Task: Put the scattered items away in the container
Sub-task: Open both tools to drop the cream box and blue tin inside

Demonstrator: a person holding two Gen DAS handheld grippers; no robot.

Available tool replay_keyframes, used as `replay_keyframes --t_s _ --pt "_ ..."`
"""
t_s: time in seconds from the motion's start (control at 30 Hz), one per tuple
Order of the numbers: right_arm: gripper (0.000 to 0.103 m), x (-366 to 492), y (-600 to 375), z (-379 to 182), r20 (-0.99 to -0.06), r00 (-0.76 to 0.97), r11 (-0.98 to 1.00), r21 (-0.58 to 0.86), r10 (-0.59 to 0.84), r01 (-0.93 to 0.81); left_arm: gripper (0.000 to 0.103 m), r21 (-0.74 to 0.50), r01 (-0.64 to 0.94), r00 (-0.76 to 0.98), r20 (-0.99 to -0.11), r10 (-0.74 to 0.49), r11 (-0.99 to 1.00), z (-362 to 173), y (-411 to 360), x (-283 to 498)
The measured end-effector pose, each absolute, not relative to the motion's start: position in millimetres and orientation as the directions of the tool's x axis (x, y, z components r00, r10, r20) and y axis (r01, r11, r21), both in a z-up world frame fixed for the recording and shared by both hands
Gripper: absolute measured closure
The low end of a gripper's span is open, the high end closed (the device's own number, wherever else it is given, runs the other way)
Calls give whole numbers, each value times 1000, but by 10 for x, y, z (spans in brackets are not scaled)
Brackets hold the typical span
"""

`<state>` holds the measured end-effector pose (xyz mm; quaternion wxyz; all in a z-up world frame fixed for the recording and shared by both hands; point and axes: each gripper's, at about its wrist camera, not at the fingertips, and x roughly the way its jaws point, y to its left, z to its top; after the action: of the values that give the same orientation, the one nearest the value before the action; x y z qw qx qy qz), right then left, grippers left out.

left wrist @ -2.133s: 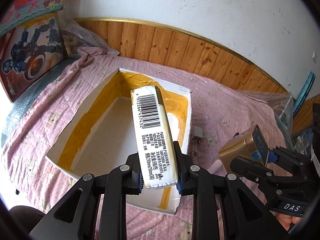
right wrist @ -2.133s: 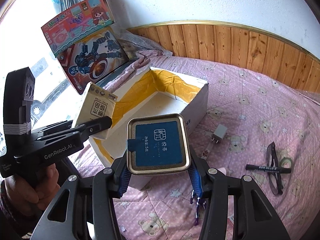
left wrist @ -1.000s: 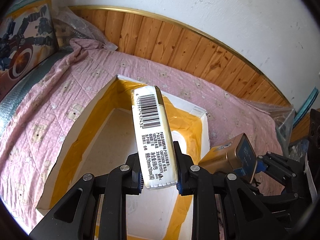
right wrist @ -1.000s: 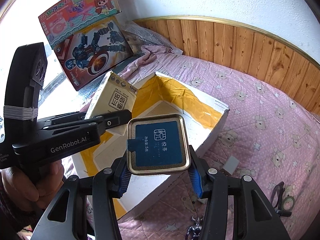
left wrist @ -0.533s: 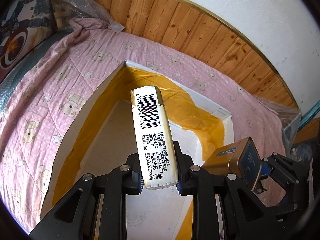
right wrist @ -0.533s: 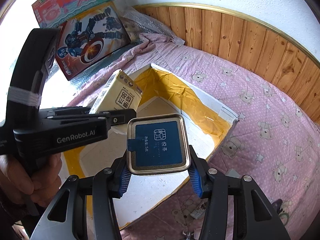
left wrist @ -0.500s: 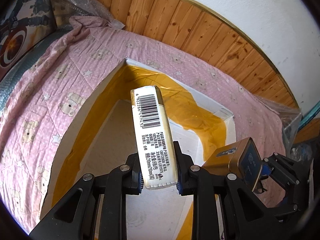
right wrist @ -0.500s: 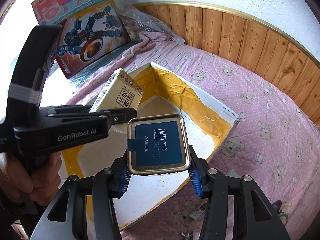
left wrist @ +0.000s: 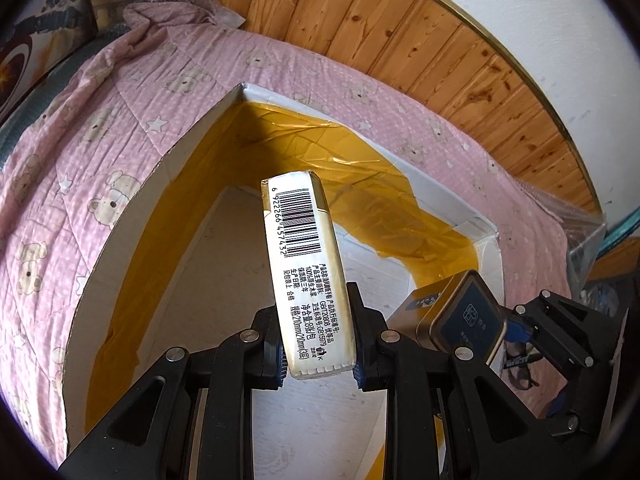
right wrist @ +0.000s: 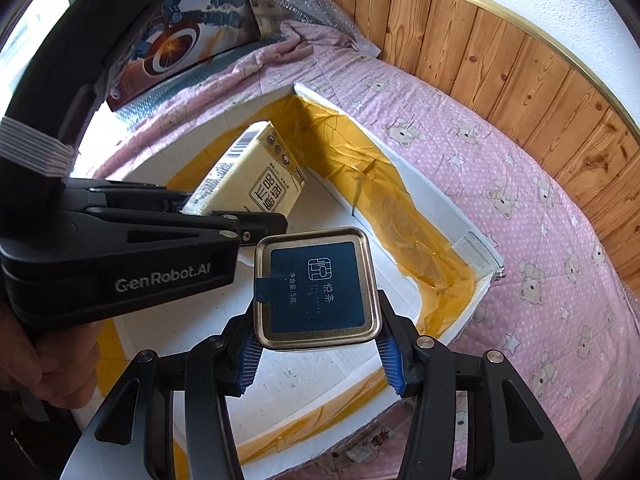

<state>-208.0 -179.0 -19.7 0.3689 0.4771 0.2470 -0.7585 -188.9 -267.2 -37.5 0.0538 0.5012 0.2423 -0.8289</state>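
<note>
Both items in hand are over the container but neither is released.

The left tongs (left wrist: 318, 354) are closed to a narrow gap on a cream, soft-wrapped rectangular tissue pack (left wrist: 306, 268) with a barcode on its upper face; the pads press its two long sides near its lower end, and the pack projects forward and upward from them.

The right tongs (right wrist: 318, 354) stand wide but clamped on a square gold-coloured metal tin with a dark blue label (right wrist: 316, 288); the blue-ribbed pads (right wrist: 248, 362) bear on its opposite sides, with the lid facing the camera.

The white, open-topped cardboard box lined with yellow tape (left wrist: 486, 248) lies directly ahead of and below both tongs, on a pink bear-print quilt (right wrist: 520, 184) covering a bed. In the right wrist view the tissue pack (right wrist: 248, 178) sits ahead and to the left of the tin, above the box floor. The visible floor of the box is bare.

Assessment: transport appears near complete; lowering and release of both items remain. A small object, apparently a pair of spectacles (left wrist: 518, 364), shows past the right tongs outside the box, too obscured to identify firmly. Further loose items, if any, are out of view.
</note>
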Motion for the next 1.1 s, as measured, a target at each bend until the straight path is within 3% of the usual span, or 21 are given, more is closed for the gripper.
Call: replay_keyframes --t_s 0.43,0.57,1.1 --pt "52 -2310 -2000 -408 -941 -263 -600 -87 -213 795 76 -375 355 -454 -870 193 -856 -620 -2785 -2012" --pt "51 -2374 -2014 -440 -945 -256 -613 -81 -203 786 61 -381 381 -455 -871 188 -843 -626 -2831 -2011" --pt "51 -2171 -1797 -272 -934 -283 -660 -73 -217 748 60 -367 347 -493 -854 165 -863 -422 -2739 -1946"
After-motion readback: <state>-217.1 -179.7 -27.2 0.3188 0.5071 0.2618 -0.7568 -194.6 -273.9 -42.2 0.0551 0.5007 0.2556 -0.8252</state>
